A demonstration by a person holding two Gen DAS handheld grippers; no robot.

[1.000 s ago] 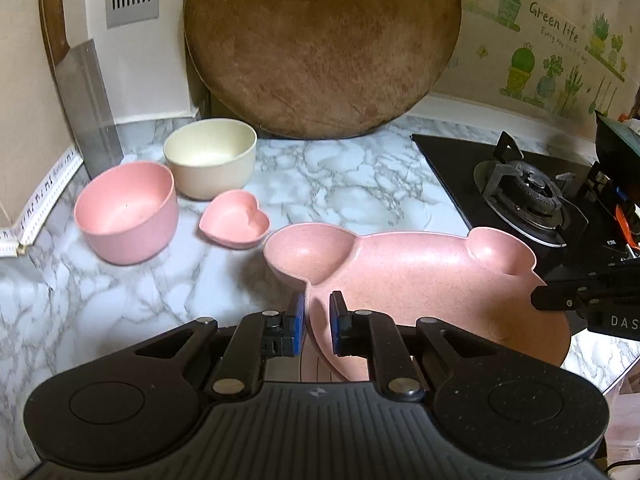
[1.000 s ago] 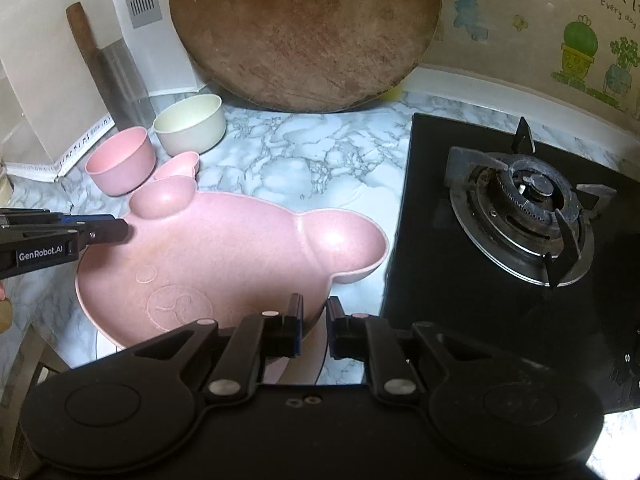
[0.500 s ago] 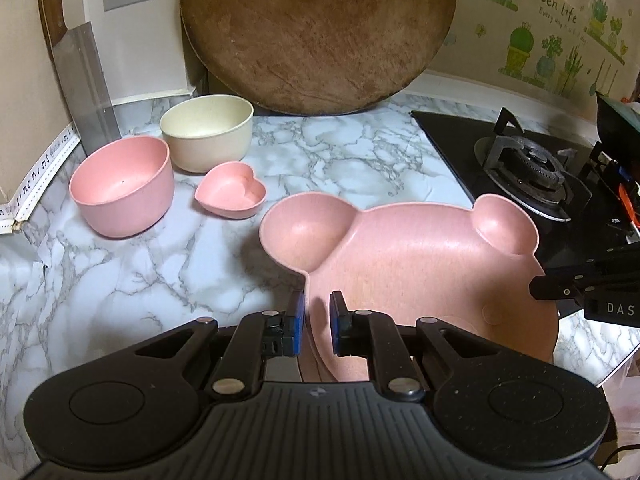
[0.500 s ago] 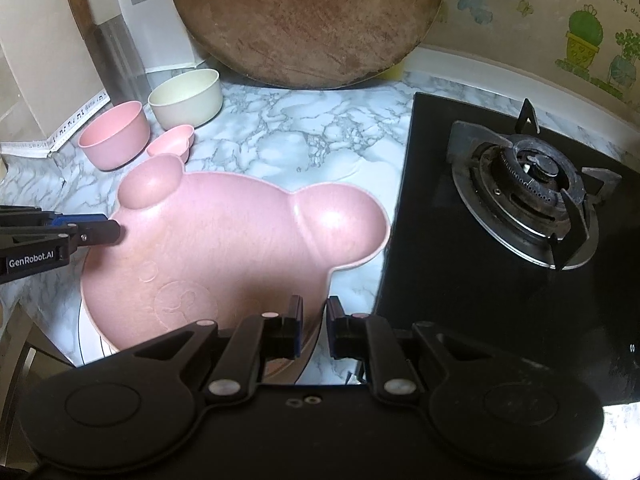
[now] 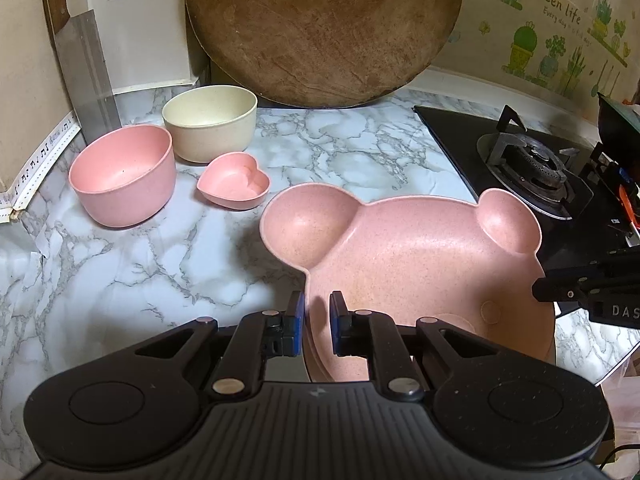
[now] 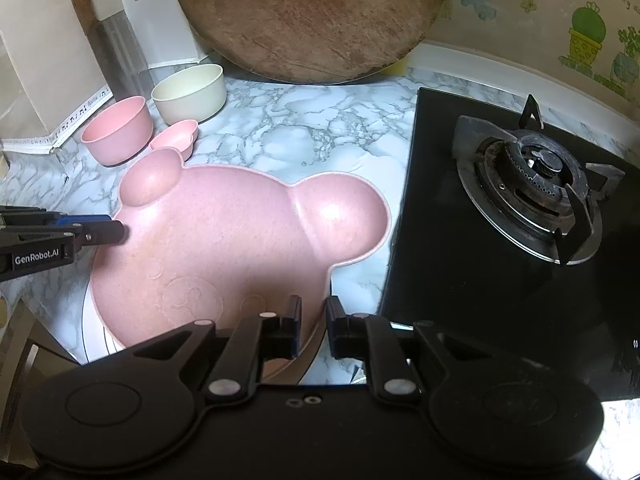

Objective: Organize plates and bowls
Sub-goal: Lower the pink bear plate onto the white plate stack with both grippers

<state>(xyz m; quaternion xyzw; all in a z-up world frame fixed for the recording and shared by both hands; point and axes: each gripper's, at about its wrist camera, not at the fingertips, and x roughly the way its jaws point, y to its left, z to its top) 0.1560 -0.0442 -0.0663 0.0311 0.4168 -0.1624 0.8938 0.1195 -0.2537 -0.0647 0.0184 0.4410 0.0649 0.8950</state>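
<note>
Because the bear plate (image 5: 420,256) is wide, left tongs (image 5: 317,322) & right tongs (image 6: 311,330) each pinch one rim, prob. keeping it level above the surface (image 5: 120,272).

Your left wrist camera is sitting just behind the left gripper (image 5: 316,326), looking steeply down and forward across the counter (image 5: 120,280) toward the back wall, close over the plate (image 5: 420,264). Your right wrist camera is riding behind the right gripper (image 6: 310,328), facing the same way from the plate's (image 6: 224,240) stove (image 6: 536,184) side. Both are sharing the plate, the bowls (image 5: 124,176) at the back left corner, the board (image 5: 320,28) and the burner.
</note>
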